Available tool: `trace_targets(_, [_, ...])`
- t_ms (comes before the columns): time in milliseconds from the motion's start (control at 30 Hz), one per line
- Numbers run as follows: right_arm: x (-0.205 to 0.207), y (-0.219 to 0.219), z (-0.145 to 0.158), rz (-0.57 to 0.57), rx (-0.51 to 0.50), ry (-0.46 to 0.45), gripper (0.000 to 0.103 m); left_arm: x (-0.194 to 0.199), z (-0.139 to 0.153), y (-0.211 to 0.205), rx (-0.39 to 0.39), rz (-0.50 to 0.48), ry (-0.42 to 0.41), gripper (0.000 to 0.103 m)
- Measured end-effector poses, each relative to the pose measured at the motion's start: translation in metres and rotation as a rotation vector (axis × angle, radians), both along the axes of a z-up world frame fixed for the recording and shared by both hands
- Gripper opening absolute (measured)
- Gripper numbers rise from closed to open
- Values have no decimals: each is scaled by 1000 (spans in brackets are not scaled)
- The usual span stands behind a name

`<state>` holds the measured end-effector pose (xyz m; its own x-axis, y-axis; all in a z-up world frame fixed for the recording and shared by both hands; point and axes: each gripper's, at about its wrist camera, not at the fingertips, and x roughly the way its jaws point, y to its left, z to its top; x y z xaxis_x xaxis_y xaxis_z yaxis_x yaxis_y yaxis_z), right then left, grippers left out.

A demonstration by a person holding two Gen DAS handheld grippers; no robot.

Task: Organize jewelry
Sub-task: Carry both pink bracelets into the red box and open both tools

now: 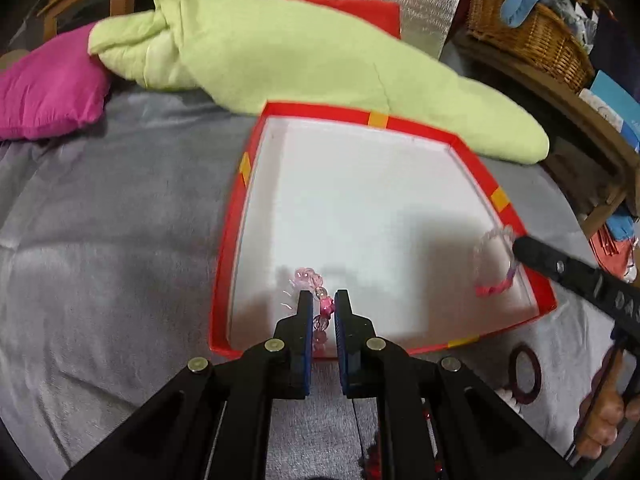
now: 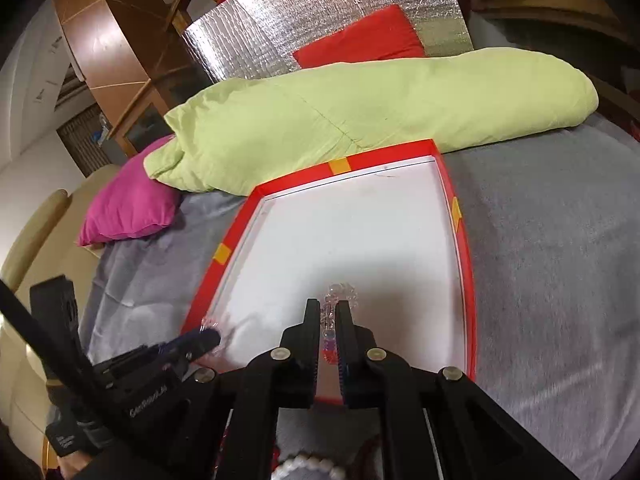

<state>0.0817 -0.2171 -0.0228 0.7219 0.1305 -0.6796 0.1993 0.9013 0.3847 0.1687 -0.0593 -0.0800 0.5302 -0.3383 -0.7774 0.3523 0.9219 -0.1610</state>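
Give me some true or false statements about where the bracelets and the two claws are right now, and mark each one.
1. The left claw grips a pink beaded bracelet over the red-rimmed shallow box with a white floor. True.
2. The right claw is empty. False: it is closed on a clear and pink beaded bracelet.
3. A light green folded quilt lies beyond the box. True.
4. The box sits on a wooden table. False: it sits on a grey blanket.
5. A dark red bangle ring lies outside the box. True.
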Motion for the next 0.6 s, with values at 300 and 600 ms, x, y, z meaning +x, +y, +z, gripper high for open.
trace_targets(300, [-2, -32, -2, -91, 52, 19, 29, -13, -1, -6, -3, -35, 9, 11])
trace_targets(600, [-23, -43, 11, -98, 60, 26, 35, -19, 3, -9, 23, -2, 14, 21])
